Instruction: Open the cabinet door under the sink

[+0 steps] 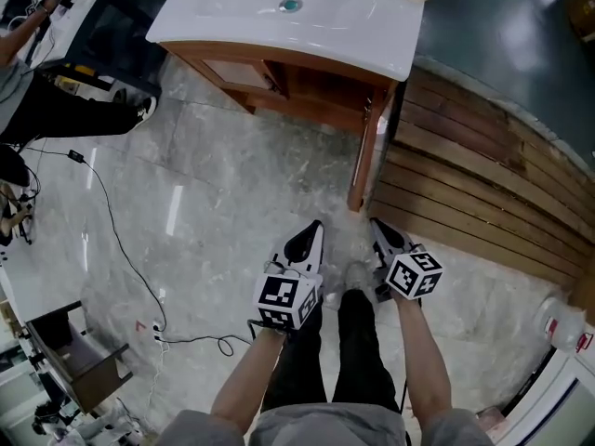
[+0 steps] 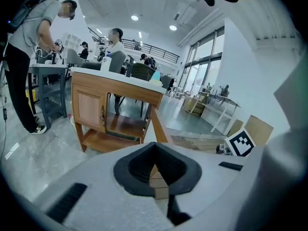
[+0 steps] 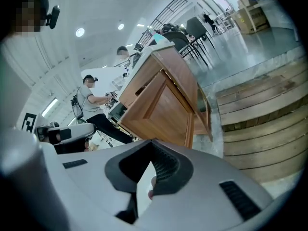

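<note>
Spotter: Tongs first. The left tongs [image 1: 307, 238] and right tongs [image 1: 386, 233] are both clenched on nothing, held low over the floor [image 1: 214, 212].

Holder: So nothing can slip out. What worries you?

Spotter: Just ahead of the right tongs, one cabinet door [image 1: 365, 156] already stands open, its edge pointing toward us. A careless step forward would likely knock it or swing it shut.

Holder: And the other one?

Spotter: The closed door [image 2: 89, 110] is farther ahead of the left tongs, under the sink [image 1: 290, 6]. If it's wanted too, clenched tongs would only bump its handle [image 2: 102, 115] and skid off, so they need releasing before the reach.

Holder: Anything off to the side?

Spotter: A cable [image 1: 113, 226] lies on the floor, well left of the left tongs. A sidestep could snag it.
</note>
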`<state>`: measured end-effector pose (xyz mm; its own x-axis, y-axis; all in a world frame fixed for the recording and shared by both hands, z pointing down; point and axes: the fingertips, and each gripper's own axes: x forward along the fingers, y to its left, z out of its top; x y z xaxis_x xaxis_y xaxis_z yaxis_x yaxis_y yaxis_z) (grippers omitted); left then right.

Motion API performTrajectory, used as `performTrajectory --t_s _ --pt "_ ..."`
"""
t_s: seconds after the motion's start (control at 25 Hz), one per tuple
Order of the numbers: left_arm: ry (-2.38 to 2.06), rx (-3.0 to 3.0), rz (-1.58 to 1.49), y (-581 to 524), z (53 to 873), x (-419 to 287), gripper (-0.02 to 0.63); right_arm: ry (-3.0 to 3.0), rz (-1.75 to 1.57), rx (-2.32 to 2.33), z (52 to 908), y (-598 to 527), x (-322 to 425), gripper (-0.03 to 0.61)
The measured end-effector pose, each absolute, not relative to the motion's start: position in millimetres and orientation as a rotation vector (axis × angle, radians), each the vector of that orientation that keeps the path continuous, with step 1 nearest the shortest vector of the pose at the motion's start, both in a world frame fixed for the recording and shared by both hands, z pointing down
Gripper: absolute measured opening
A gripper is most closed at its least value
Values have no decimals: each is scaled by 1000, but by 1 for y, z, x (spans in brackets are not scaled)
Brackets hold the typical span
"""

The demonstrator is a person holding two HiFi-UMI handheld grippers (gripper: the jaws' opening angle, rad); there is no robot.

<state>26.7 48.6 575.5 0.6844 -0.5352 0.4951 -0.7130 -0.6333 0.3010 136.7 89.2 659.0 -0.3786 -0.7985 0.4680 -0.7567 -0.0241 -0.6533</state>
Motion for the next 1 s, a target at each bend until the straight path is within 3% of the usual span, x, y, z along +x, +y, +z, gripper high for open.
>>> performTrajectory --t_s 1.0 --pt "-911 2769 223 80 246 37 6 2326 -648 -1882 291 113 132 8"
